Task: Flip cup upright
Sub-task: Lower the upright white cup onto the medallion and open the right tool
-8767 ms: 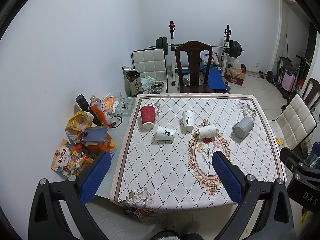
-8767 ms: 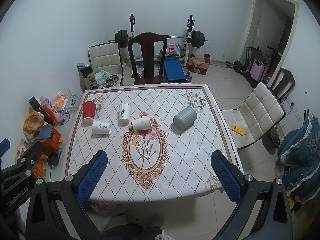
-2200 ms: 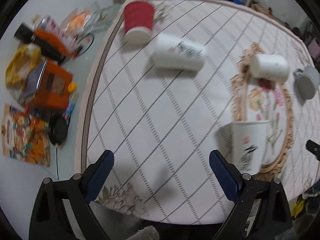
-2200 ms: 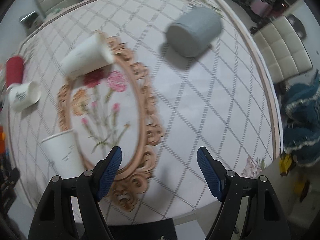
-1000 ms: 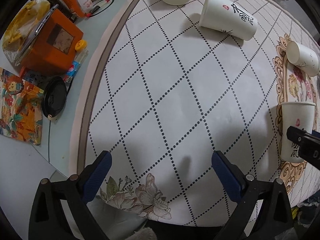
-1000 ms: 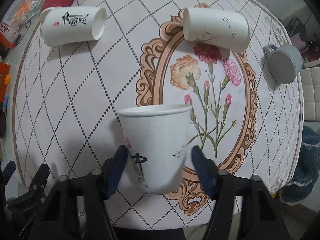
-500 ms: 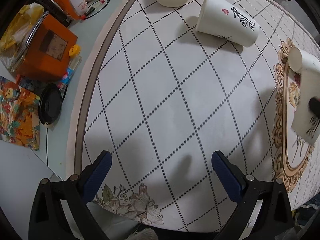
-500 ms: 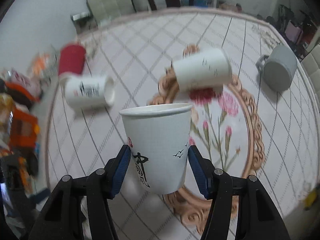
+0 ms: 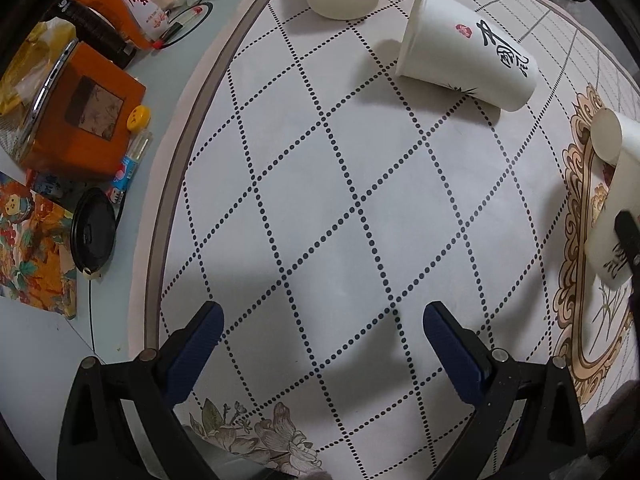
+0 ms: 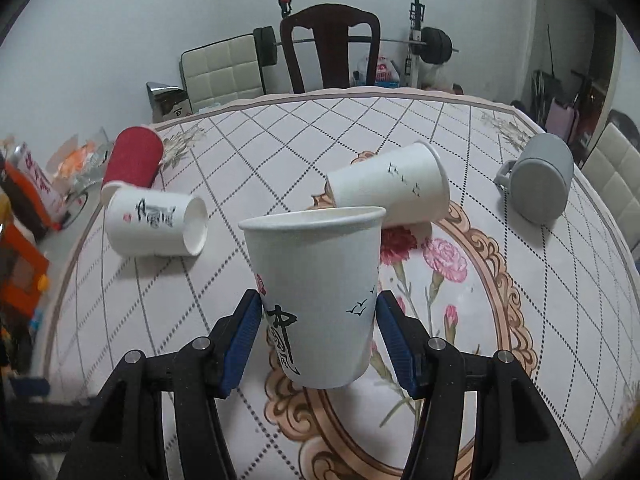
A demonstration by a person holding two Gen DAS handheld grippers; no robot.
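My right gripper (image 10: 318, 310) is shut on a white paper cup (image 10: 316, 280) with black calligraphy, holding it mouth up just above the patterned tablecloth (image 10: 520, 280). That cup also shows at the right edge of the left wrist view (image 9: 618, 216). My left gripper (image 9: 320, 340) is open and empty over the near left part of the table. Two more white paper cups lie on their sides (image 10: 156, 222) (image 10: 390, 190). A red cup (image 10: 134, 160) and a grey mug (image 10: 538, 178) also lie on their sides.
Left of the table a side surface holds an orange box (image 9: 76, 116), a black lid (image 9: 93, 236), snack bags (image 9: 30, 244) and bottles. A dark wooden chair (image 10: 330, 44), a barbell rack and padded chairs stand behind the table.
My right gripper has closed on the upright white cup and tilted up, so the view now looks across the table. The left gripper has drifted slightly and stays open.
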